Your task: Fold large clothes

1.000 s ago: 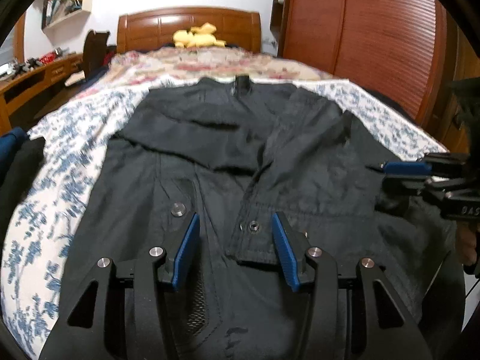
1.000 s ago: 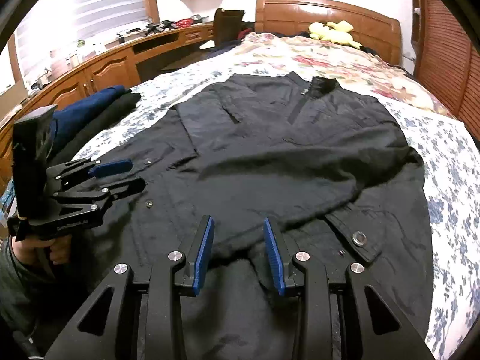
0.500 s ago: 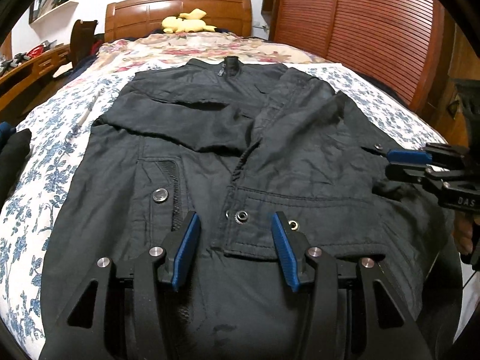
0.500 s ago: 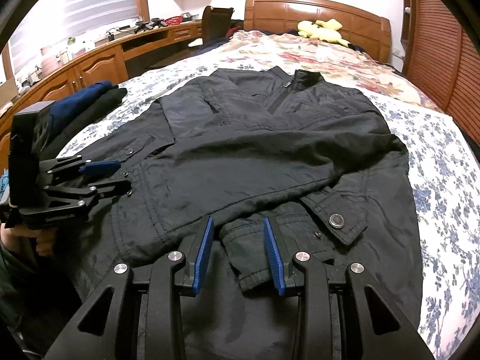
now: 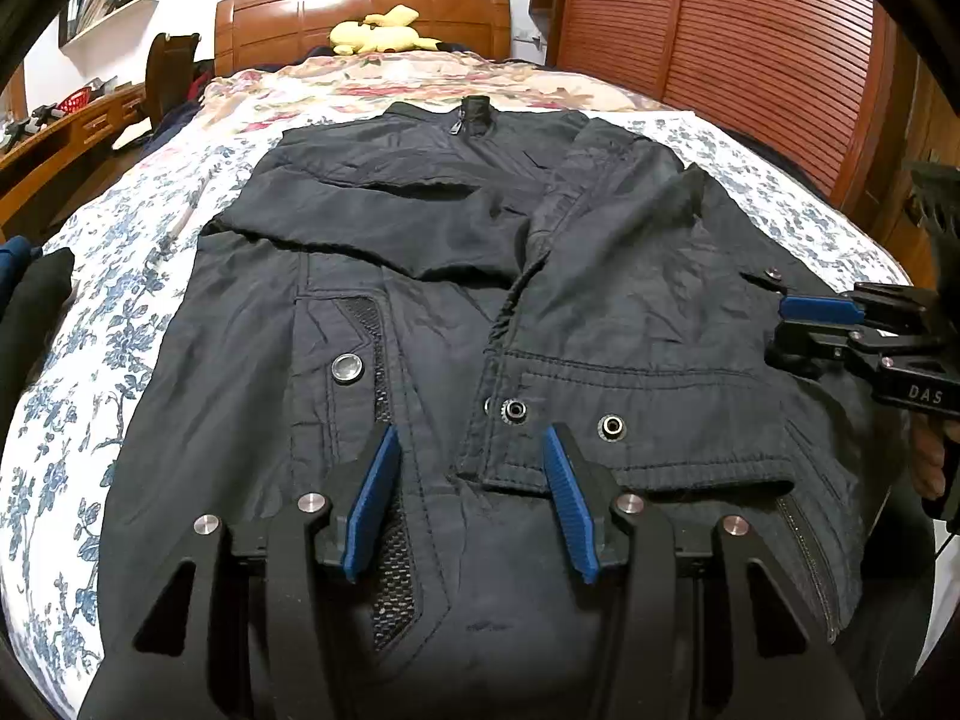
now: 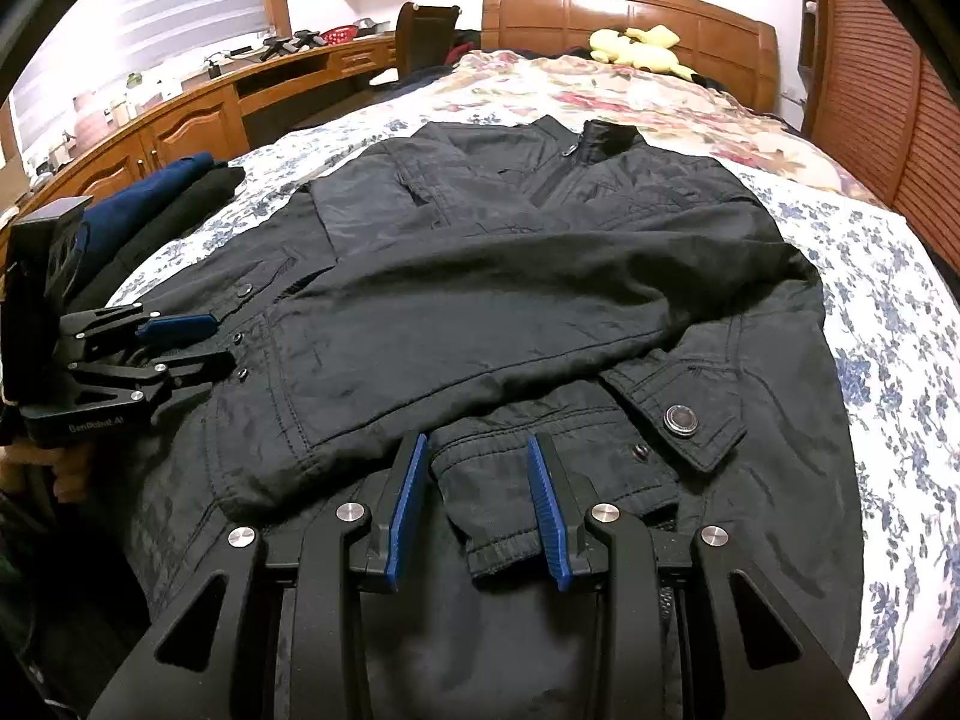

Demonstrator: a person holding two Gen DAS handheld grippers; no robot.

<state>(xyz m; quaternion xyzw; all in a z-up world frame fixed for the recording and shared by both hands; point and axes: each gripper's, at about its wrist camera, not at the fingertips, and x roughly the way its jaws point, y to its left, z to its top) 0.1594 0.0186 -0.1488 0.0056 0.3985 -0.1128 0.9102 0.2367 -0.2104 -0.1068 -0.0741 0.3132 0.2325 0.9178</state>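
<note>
A black jacket (image 5: 456,324) lies front-up on a bed (image 5: 120,276) with a blue-flowered sheet, collar toward the wooden headboard (image 5: 360,12), both sleeves already crossed over the chest. The left hand-held gripper (image 5: 468,498) hovers over the hem near the snap buttons, its blue pads spread and holding nothing. The right hand-held gripper (image 6: 477,504) hangs above the sleeve cuff (image 6: 510,516) at the jacket's lower edge, its fingers likewise spread apart and empty; whether the pads touch the cloth cannot be told.

With the sleeves in, the step in hand appears to be the lengthwise fold: taking up the bottom hem to bring it toward the collar. The next move likely calls for both grippers to drop to the hem, well apart from each other, close on the fabric through both layers, and lift evenly so the loose cuff does not slide out. A yellow plush toy (image 5: 384,30) rests by the headboard; folded dark clothes (image 6: 162,198) sit at the bed's edge.
</note>
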